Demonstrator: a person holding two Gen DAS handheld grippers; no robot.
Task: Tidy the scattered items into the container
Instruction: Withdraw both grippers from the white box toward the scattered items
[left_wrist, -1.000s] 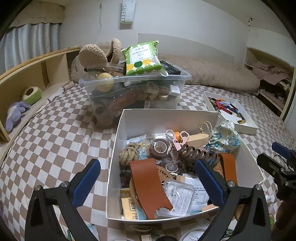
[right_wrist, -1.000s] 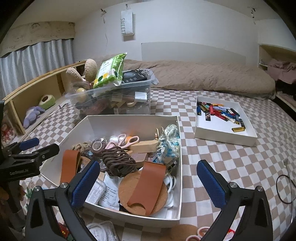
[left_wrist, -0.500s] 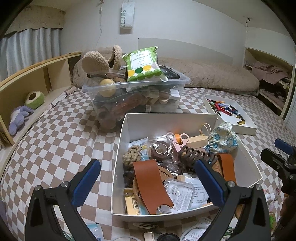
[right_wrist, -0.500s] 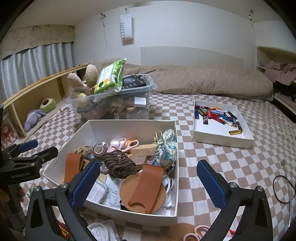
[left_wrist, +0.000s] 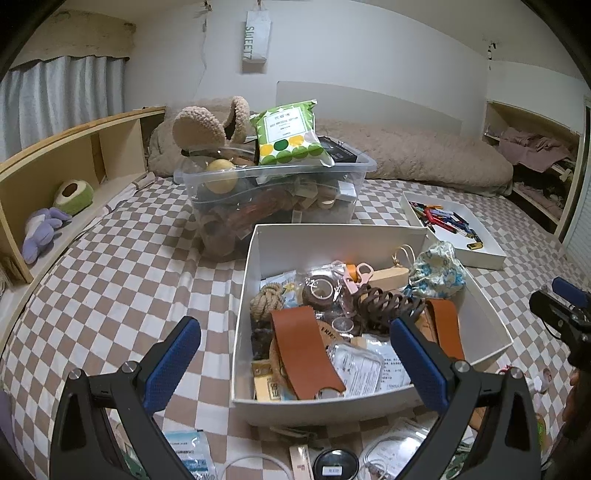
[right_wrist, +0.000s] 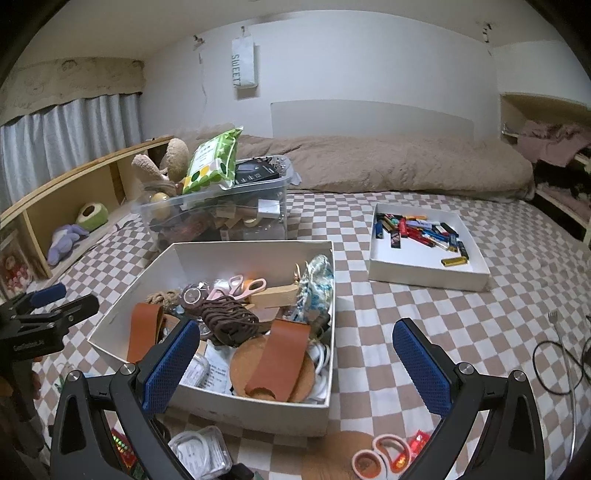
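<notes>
left gripper: jaws wide apart, nothing between the pads, hovering over the near edge of the white box.
right gripper: also spread wide, empty, over the box's near right corner.
white box: sat on the checkered bedspread, packed with brown leather straps, a coiled brown cord, pink scissors and a floral pouch.
loose items: at 6 o'clock of the box, on the bedspread: small clear packets, a round cork coaster, orange-handled scissors.
clear bin: at 12 o'clock of the box, overfilled, green packet on top.
shallow tray: at 2 o'clock, held coloured sticks.
</notes>
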